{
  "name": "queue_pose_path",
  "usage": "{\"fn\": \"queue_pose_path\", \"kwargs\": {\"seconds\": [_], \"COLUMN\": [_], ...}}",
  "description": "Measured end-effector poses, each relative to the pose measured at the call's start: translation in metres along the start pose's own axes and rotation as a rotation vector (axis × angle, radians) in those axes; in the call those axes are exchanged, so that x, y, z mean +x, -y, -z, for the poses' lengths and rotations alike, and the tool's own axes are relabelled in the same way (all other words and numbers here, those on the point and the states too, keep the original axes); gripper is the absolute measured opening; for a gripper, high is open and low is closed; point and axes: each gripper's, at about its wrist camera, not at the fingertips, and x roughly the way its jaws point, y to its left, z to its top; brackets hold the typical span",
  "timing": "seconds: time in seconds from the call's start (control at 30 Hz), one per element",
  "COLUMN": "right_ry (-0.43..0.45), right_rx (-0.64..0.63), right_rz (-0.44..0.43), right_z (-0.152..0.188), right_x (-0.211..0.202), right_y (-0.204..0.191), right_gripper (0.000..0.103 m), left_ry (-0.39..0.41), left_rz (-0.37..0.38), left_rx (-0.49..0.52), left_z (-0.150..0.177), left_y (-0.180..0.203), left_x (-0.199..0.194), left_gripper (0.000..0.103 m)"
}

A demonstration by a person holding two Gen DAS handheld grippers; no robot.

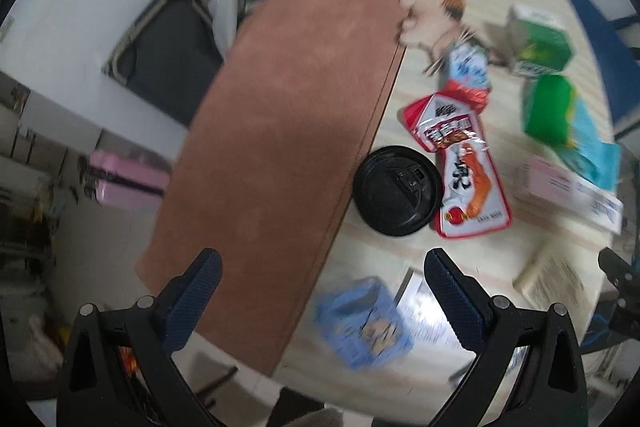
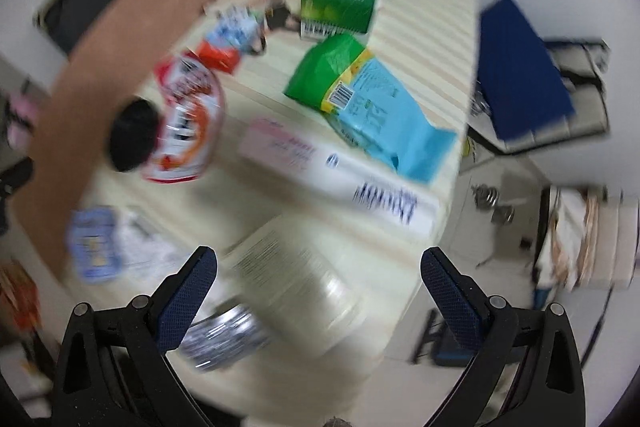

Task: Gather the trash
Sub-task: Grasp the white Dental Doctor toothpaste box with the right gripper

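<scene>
Left wrist view: the left gripper is seen with jaws spread wide and nothing between them, above a blue crumpled packet on the striped table. Farther on, a black cup lid is found touching a red shrimp-snack bag, beside a brown mat. In the right wrist view, the right gripper is likewise held apart over a blurred cream carton; beyond lie a pink-and-white box, a green-and-blue bag and a green carton.

Right wrist view heavily motion-blurred: print on the cream carton illegible, silver item below it unidentifiable. Left wrist view: blue packet smeared; black lid partly overlapped by red snack wrapper.
</scene>
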Motion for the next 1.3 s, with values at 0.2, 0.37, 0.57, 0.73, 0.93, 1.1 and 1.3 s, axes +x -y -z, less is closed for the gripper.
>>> {"fn": "queue_pose_path", "kwargs": {"seconds": [0.2,0.37,0.57,0.73,0.93,1.1,1.3], "right_ry": [-0.08,-0.128,-0.175,-0.232,-0.243,-0.179,-0.126], "right_rx": [-0.233,-0.146,0.211,0.22,0.062,0.096,0.116], "right_rz": [0.081,-0.017,-0.231,-0.276,-0.153,-0.187,-0.244], "right_z": [-0.038,-0.043,-0.051,-0.063,-0.058,-0.063,-0.066], "right_x": [0.084,0.11,0.122,0.145,0.171,0.163,0.141], "right_y": [-0.014,-0.006,0.027,0.031,0.012,0.01,0.003], "right_gripper": [0.099,0.071,0.067,0.082,0.078,0.057,0.056], "left_ry": [-0.108,-0.143,-0.195,-0.242,-0.236,-0.228,-0.21], "left_rz": [0.01,0.056,0.129,0.117,0.143,0.179,0.183], "left_rx": [-0.056,-0.07,-0.049,-0.028,-0.05,-0.054,-0.045], "left_z": [-0.012,-0.019,-0.029,-0.035,-0.032,-0.024,-0.018], "left_y": [0.011,0.015,0.024,0.025,0.009,-0.005,-0.017], "left_x": [0.043,0.057,0.069,0.088,0.091,0.088,0.069], "left_gripper": [0.103,0.103,0.103,0.103,0.074,0.043,0.018]}}
